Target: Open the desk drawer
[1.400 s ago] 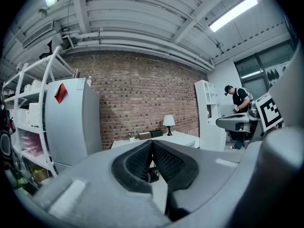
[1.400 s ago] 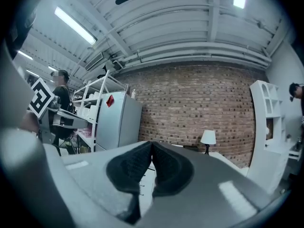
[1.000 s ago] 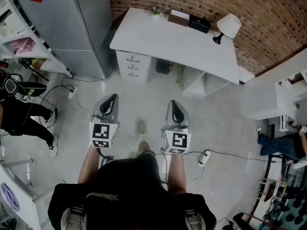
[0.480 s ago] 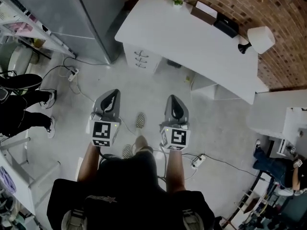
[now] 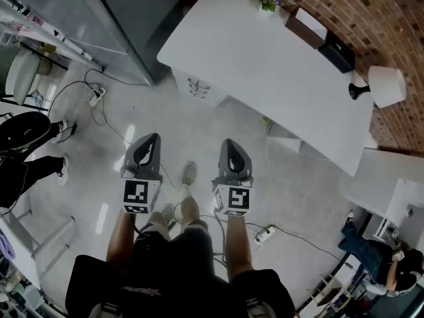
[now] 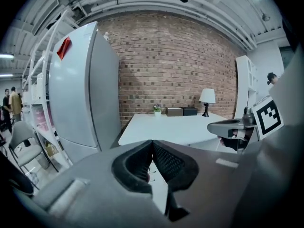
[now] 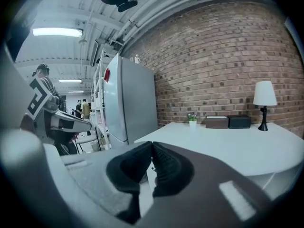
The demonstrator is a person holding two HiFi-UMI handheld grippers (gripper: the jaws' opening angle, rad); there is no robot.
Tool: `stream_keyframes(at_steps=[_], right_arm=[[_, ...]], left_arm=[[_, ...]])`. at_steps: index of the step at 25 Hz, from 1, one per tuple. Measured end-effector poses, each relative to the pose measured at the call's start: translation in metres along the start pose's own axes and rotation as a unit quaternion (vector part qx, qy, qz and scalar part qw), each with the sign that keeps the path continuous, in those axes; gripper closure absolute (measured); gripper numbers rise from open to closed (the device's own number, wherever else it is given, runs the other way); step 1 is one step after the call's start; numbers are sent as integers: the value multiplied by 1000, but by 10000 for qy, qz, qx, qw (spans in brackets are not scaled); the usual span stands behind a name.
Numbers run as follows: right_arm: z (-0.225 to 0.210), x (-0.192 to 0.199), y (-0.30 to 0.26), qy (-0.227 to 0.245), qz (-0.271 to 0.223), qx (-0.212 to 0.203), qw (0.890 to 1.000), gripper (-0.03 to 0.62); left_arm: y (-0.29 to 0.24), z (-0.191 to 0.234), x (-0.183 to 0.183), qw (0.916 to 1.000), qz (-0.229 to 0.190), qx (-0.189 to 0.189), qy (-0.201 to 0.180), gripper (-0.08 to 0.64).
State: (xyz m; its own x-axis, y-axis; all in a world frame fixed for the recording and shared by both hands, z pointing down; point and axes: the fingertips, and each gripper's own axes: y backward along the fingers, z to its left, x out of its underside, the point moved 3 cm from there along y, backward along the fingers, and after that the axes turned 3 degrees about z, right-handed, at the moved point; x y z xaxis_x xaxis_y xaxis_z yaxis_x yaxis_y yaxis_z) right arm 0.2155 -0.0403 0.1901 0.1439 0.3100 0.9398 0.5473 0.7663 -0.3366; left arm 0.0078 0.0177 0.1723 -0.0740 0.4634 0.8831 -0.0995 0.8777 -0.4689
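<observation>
The white desk stands against the brick wall, a few steps ahead of me. Its stack of three drawers with small dark handles sits under the desk's left end. My left gripper and right gripper are held side by side over the floor, pointing at the desk and well short of it. Both are shut with nothing between the pads. In the left gripper view the closed jaws point at the desk top. The right gripper view shows shut jaws before the desk.
A tall grey fridge stands left of the desk. A lamp, two boxes and a small plant rest on the desk. Cables and power strips lie on the floor. A person stands at left.
I have walked closer to the desk, which now fills more of the head view. Both grippers came forward and lower with me and stayed shut.
</observation>
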Motion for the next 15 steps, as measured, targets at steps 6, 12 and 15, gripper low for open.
stream_keyframes(at_steps=[6, 12, 15], right_arm=[[-11, 31, -55, 99, 103, -184, 9997, 588], [-11, 83, -104, 29, 360, -249, 9990, 588], [-9, 110, -131, 24, 397, -233, 9989, 588]], left_arm=[[-49, 15, 22, 9998, -71, -170, 125, 549], [-90, 35, 62, 9993, -8, -245, 278, 549], [-116, 49, 87, 9993, -15, -253, 279, 549]])
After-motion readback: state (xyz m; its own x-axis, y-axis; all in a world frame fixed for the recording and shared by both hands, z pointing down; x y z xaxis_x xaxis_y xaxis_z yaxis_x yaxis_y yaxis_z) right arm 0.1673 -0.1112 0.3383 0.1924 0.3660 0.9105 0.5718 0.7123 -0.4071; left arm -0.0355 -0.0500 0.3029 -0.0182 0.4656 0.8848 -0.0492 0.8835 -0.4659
